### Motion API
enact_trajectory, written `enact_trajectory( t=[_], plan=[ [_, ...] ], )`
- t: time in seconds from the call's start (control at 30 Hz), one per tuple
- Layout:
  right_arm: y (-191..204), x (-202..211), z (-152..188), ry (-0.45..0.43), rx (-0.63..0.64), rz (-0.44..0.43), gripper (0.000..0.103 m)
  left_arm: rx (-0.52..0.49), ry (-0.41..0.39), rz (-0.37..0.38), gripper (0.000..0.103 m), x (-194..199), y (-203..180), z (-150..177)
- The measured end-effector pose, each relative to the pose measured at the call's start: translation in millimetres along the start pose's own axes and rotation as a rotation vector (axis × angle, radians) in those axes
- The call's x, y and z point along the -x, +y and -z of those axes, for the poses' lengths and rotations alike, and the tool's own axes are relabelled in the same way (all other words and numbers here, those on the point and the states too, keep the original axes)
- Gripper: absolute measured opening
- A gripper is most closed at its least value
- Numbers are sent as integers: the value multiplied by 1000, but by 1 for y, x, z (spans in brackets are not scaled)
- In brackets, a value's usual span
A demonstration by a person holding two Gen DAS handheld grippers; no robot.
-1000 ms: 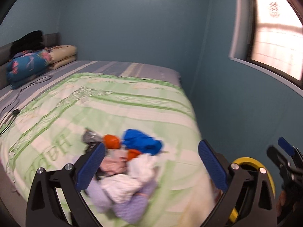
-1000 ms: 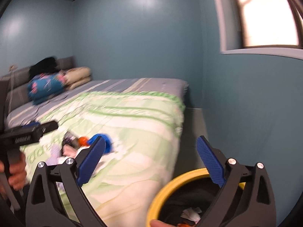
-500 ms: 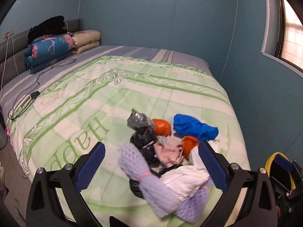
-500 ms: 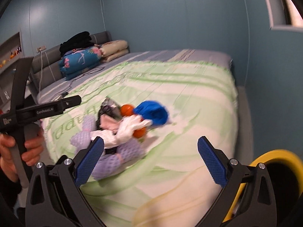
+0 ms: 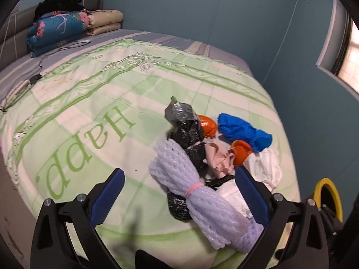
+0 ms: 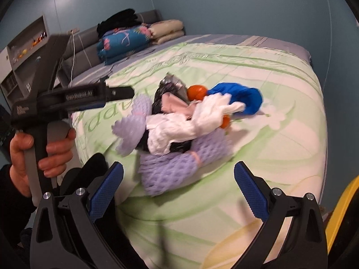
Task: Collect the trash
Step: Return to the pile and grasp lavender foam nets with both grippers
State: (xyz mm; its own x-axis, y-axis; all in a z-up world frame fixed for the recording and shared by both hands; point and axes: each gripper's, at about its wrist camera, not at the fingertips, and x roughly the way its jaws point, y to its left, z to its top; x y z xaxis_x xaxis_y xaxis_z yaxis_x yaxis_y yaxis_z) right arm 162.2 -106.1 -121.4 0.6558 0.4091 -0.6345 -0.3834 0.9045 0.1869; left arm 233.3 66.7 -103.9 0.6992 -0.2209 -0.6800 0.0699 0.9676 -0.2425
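A heap of trash lies on the green bedspread (image 5: 89, 116) near the bed's foot. It holds a lilac foam net bundle (image 5: 197, 192) (image 6: 170, 168), black plastic bags (image 5: 186, 132), white crumpled wrap (image 6: 190, 123), a pink scrap (image 5: 218, 159), orange pieces (image 5: 207, 125) (image 6: 196, 92) and a blue wad (image 5: 242, 132) (image 6: 244, 96). My left gripper (image 5: 179, 199) hangs open just above the lilac bundle, empty. My right gripper (image 6: 178, 192) is open and empty, short of the heap's near side.
A yellow-rimmed bin (image 5: 329, 197) (image 6: 343, 219) stands on the floor at the right of the bed. Folded bedding (image 5: 56, 29) and pillows (image 5: 105, 22) sit at the headboard, a cable (image 5: 33, 80) along the left. A hand (image 6: 44, 145) holds the left gripper's handle.
Both grippers swung left from the bin and moved closer to the trash heap. The heap now fills the space ahead of the open fingers.
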Motion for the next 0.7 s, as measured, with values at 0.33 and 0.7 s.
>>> enact_trajectory(
  t=[0.33,0.7],
  plan=[
    [12,-29,0,63,42,53,94,-31,28,-33,95,-18,-2,2],
    [8,-49,0,107,53,90,74,9,40,-17,86,-32,5,0]
  ],
)
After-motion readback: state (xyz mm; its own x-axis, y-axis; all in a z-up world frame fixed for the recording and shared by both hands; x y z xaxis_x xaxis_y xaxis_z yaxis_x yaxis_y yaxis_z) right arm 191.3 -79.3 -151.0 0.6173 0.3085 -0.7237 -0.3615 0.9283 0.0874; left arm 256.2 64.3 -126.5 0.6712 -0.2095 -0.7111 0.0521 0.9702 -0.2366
